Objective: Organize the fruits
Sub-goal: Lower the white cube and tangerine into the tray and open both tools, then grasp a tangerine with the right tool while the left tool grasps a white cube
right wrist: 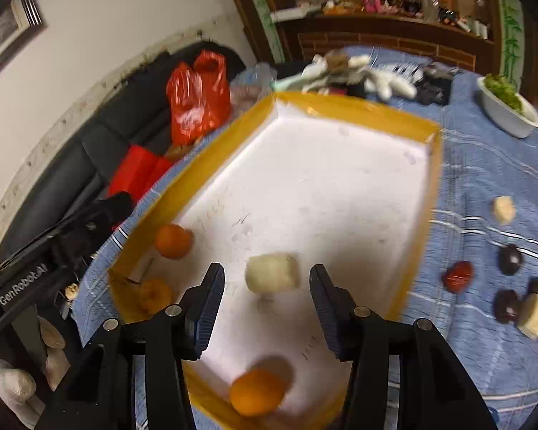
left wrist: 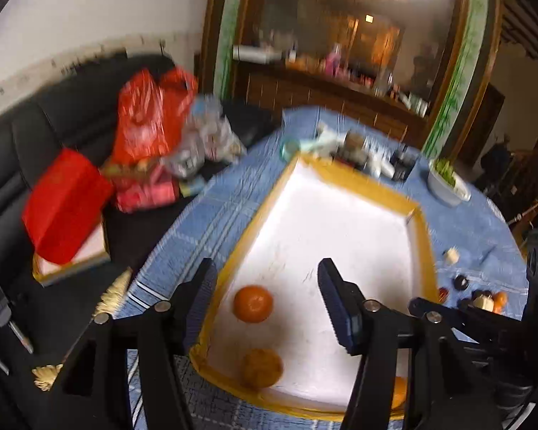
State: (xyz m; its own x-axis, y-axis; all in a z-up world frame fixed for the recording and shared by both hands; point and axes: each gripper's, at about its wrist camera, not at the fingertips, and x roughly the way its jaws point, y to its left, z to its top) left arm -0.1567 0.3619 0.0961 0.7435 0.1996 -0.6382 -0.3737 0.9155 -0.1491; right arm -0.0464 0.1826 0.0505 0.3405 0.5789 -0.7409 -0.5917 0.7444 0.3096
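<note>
A white tray with a yellow rim (left wrist: 383, 186) (right wrist: 340, 107) lies on the blue cloth. In it are three oranges (left wrist: 253, 304) (left wrist: 262, 368) (right wrist: 257, 391) and a pale banana chunk (right wrist: 272, 273). My left gripper (left wrist: 265, 308) is open above the tray's near left part, one orange between its fingers' line. My right gripper (right wrist: 267, 308) is open and empty just behind the banana chunk. More banana chunks (right wrist: 504, 209) (right wrist: 536, 315), dark fruits (right wrist: 510, 258) and a red fruit (right wrist: 458, 276) lie on the cloth right of the tray.
A white bowl of greens (right wrist: 509, 107) stands at the far right. Clutter of gloves and boxes (right wrist: 362, 73) lies behind the tray. Red bags (left wrist: 150, 114) and a red box (left wrist: 64, 204) sit on the black sofa at the left.
</note>
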